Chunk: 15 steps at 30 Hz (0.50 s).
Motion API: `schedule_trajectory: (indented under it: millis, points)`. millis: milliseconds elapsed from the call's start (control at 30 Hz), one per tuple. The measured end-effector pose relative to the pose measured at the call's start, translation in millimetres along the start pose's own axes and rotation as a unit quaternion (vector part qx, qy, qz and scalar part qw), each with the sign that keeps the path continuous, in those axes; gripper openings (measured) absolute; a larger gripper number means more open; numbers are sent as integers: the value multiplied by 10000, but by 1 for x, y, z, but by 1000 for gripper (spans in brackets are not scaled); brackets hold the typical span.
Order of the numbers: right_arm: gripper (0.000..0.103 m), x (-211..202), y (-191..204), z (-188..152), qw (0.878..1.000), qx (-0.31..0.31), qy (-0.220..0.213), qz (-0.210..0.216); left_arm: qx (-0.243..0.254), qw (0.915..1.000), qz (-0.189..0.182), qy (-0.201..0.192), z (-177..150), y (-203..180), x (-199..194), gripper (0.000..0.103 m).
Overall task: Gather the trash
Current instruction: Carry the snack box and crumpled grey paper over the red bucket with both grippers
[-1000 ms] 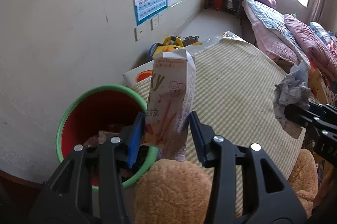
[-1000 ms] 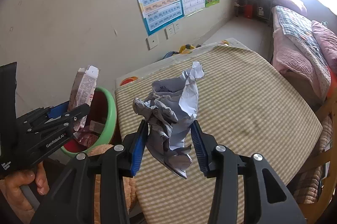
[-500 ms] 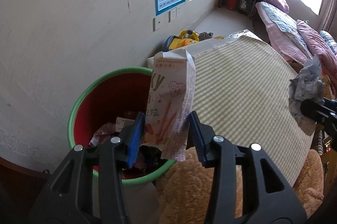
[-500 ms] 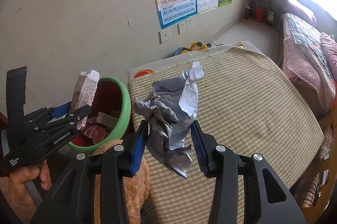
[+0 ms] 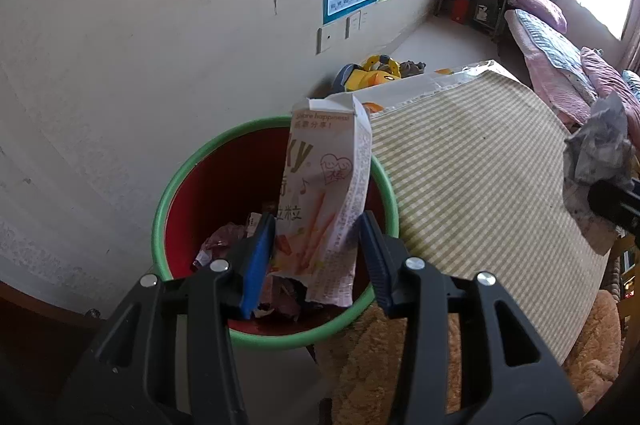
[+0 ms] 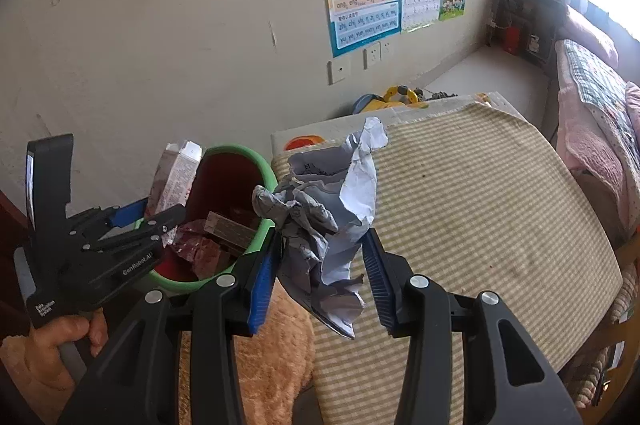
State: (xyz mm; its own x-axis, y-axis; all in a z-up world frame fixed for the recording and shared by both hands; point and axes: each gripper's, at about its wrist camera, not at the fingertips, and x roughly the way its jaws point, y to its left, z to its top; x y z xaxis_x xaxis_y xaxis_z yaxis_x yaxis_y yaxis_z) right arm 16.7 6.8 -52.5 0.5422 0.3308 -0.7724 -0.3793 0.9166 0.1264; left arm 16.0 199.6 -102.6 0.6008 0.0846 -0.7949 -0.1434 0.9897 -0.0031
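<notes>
Pinching a snack box [image 5: 324,193] at frame centre over the red bin [image 5: 188,185], left gripper [image 5: 318,257]; right gripper [image 6: 320,265] clamps crumpled paper [image 6: 328,213].

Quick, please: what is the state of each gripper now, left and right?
Left gripper: closed on the snack box, over the trash bin.
Right gripper: closed on the crumpled paper.

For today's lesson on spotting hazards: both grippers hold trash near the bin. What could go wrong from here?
1. The snack box in the left gripper stands over the near rim of the red bin; released now, it might tip out.
2. The crumpled paper in the right gripper hangs over the checked table, not the bin; dropped here, it would likely miss.
</notes>
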Motion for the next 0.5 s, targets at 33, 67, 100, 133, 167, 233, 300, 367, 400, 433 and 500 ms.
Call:
schedule_trajectory:
  millis: [33, 67, 100, 133, 167, 233, 300, 367, 400, 433, 500]
  points:
    - [42, 0, 1, 2, 10000, -23, -14, 1, -10, 10000, 6, 0, 0, 0, 0, 42]
    - [42, -1, 2, 3, 10000, -39, -31, -2, -19, 10000, 13, 2, 0, -1, 1, 42]
    - [42, -1, 3, 4, 10000, -45, -47, -7, -30, 10000, 19, 4, 0, 1, 1, 43]
    - [42, -1, 3, 6, 10000, -38, -69, -5, -41, 10000, 26, 7, -1, 2, 1, 43]
    - [42, -1, 3, 7, 10000, -37, -80, -2, -53, 10000, 35, 10, -2, 3, 0, 43]
    - [42, -2, 4, 11, 9999, -49, -118, -2, -85, 9999, 56, 18, -2, 6, 1, 43]
    - [42, -2, 7, 14, 9998, -95, -150, 17, -107, 9999, 81, 26, 0, 8, 4, 43]
    - [42, 0, 12, 16, 9997, -151, -166, 46, -128, 9998, 120, 25, -2, 12, 4, 43]
    - [42, 1, 15, 17, 9997, -189, -168, 70, -135, 9998, 138, 24, -2, 14, 4, 43]
    - [42, 1, 17, 17, 9996, -216, -167, 88, -144, 9998, 153, 21, -2, 15, 4, 43]
    - [42, 5, 23, 18, 9994, -288, -150, 147, -173, 9997, 175, 24, -4, 19, 4, 43]
